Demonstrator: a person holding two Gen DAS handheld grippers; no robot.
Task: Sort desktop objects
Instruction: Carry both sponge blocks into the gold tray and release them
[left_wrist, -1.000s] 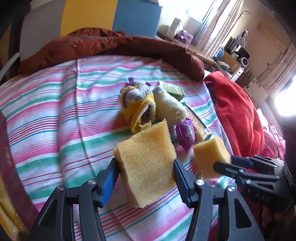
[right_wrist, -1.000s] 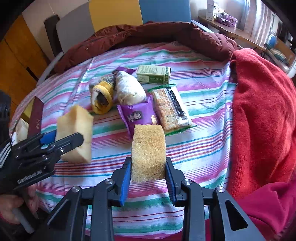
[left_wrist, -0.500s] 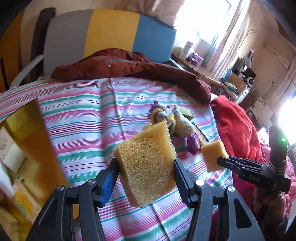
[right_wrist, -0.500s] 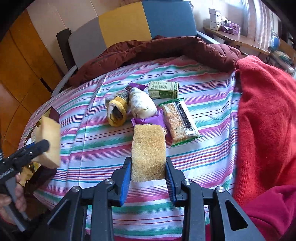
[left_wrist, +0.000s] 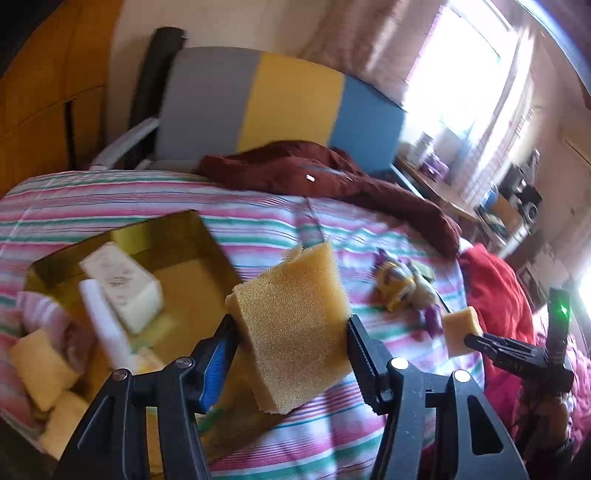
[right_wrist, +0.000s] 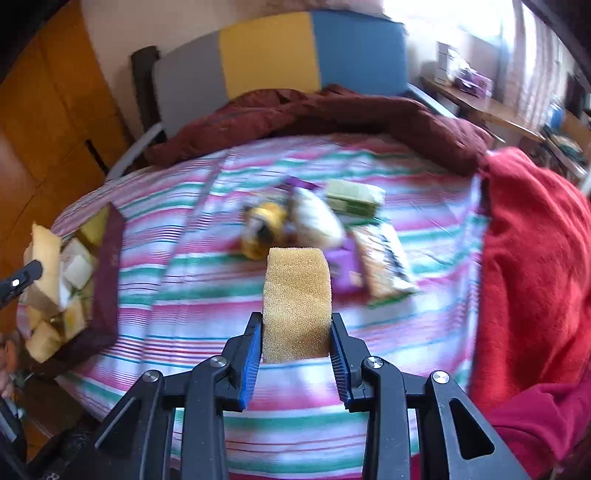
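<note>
My left gripper is shut on a yellow sponge and holds it in the air beside an open box at the table's left edge. The box holds white boxes and several sponges. My right gripper is shut on a second yellow sponge above the striped cloth. A yellow sock roll, a white sock roll, a purple packet, a cracker pack and a green box lie mid-table.
A dark red jacket lies along the table's far edge. A red blanket covers the right side. A grey, yellow and blue chair back stands behind the table. Wooden cabinets stand at the left.
My left gripper has swung left with its sponge, from over the sock rolls to beside the open box. My right gripper has pulled back slightly, still holding its sponge.
</note>
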